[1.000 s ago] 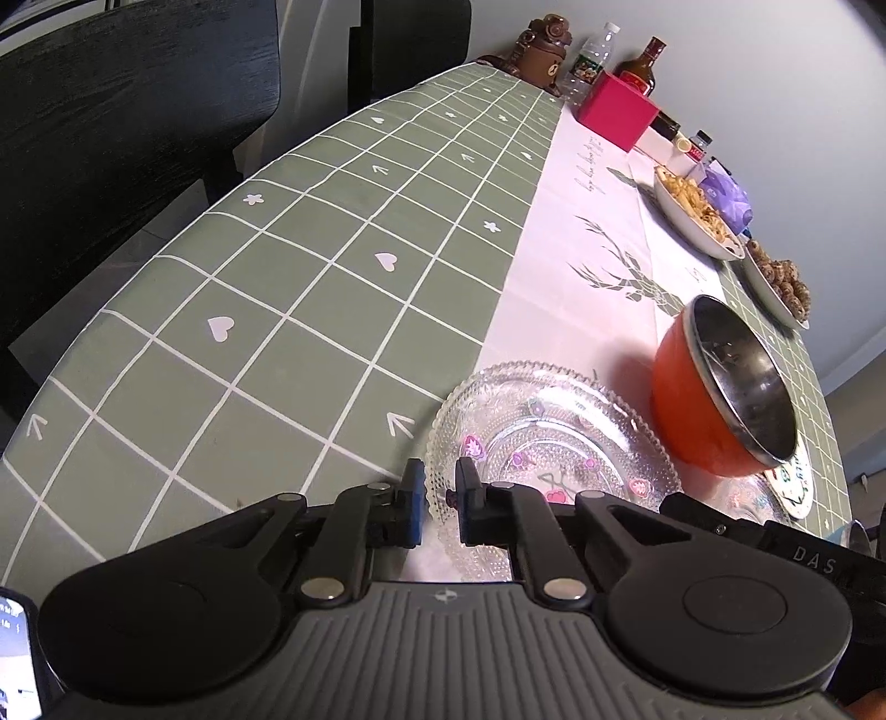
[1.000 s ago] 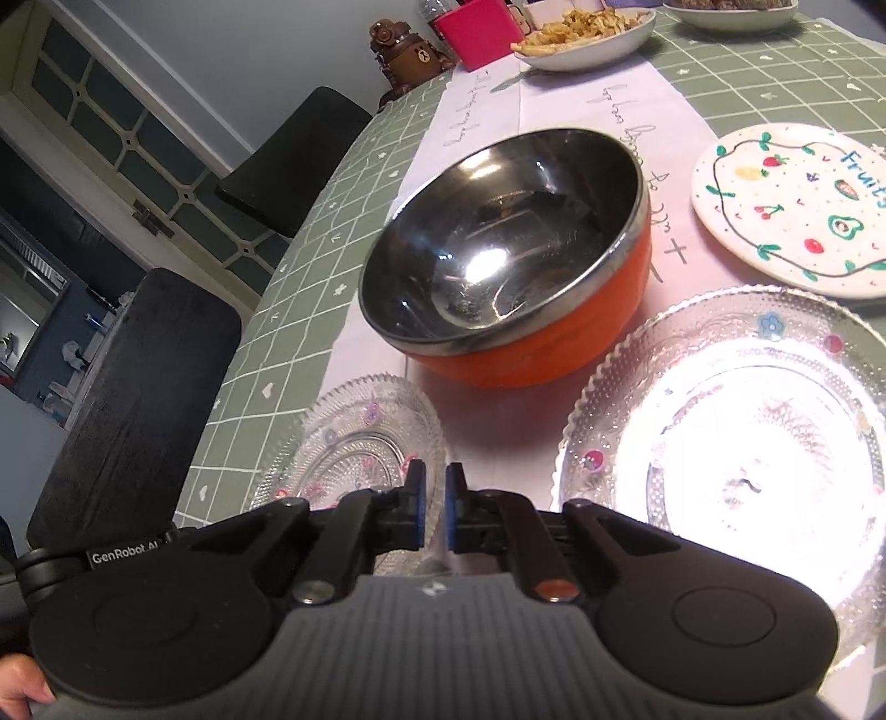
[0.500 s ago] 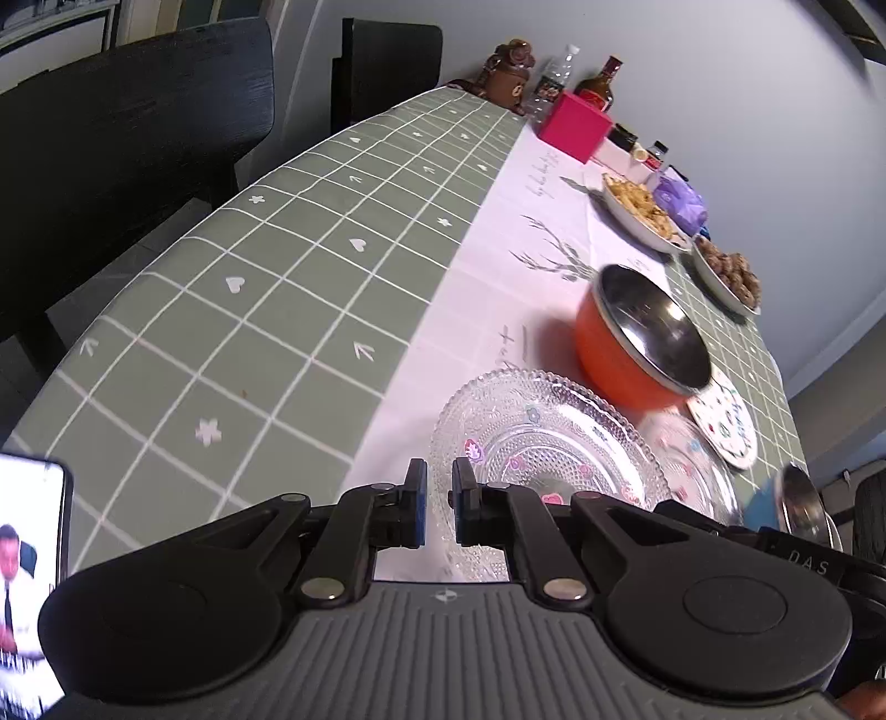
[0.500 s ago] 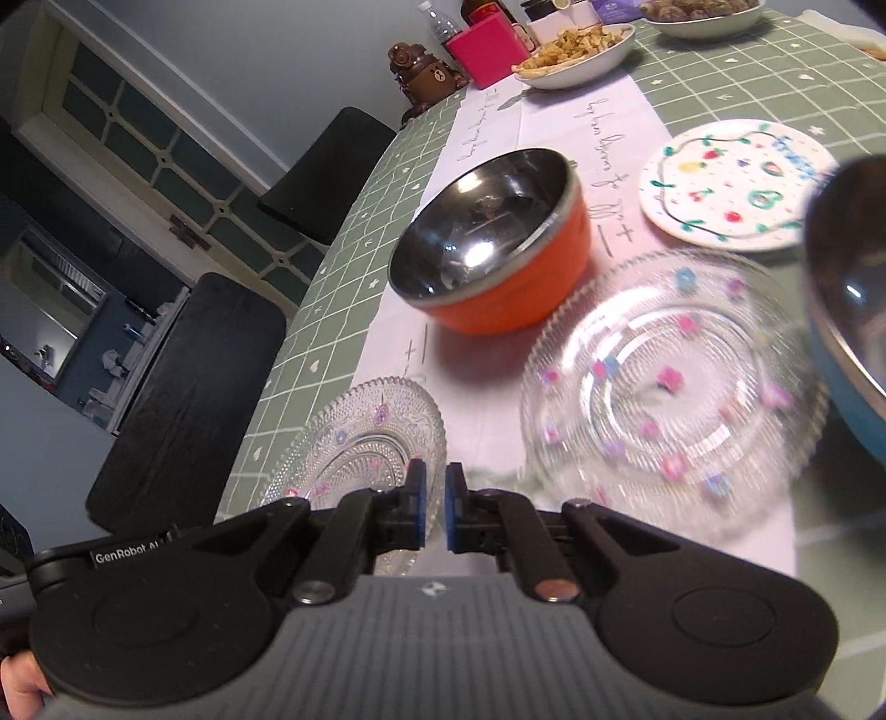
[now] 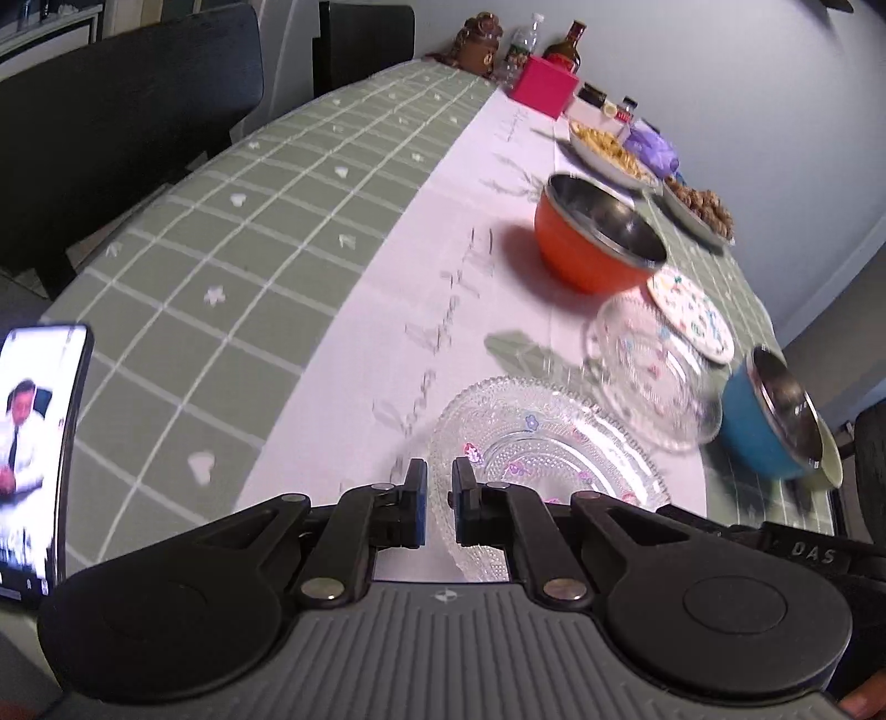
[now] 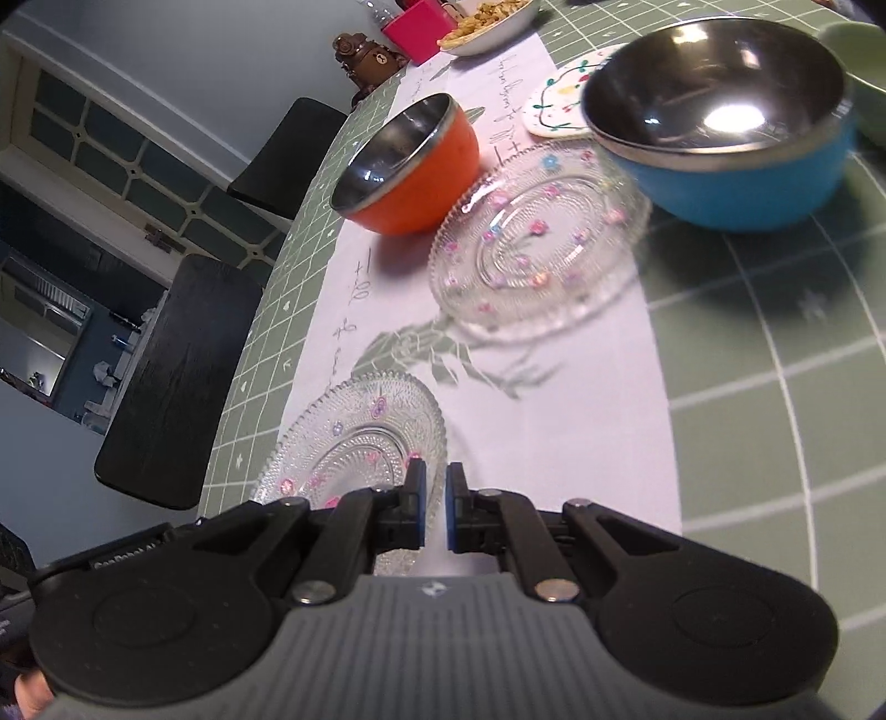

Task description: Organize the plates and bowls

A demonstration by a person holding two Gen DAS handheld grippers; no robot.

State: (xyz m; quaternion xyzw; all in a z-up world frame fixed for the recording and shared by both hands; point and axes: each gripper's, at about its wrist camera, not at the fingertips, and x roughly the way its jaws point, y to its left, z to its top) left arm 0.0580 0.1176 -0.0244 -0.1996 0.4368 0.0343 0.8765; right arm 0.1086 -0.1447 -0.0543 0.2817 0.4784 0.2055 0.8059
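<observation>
We hold a small clear glass plate [image 5: 531, 448] with tiny pink and purple flowers at the near end of the table [image 5: 266, 238]. The left gripper [image 5: 437, 507] pinches its near left rim, and the right gripper [image 6: 434, 507] pinches its near right rim; both sets of jaws are narrowed to a thin gap around the glass edge. Just beyond it, to the right, lies a second, larger glass plate [image 6: 540, 243], blurred in both views. Farther along the white runner [image 5: 443, 249] stands an orange bowl [image 5: 592, 238] with a steel lining. Right of the larger glass plate sits a blue bowl [image 6: 731, 138], also steel inside, and behind them a white plate [image 5: 692, 315] painted with fruit. At the far end we see two dishes of snacks [image 5: 609, 149], a pink box [image 5: 542, 86], bottles and a brown bear figure [image 6: 362, 52]. A lit phone [image 5: 39, 448] rests at the near left edge. Dark chairs [image 5: 111, 138] stand along the left side.
</observation>
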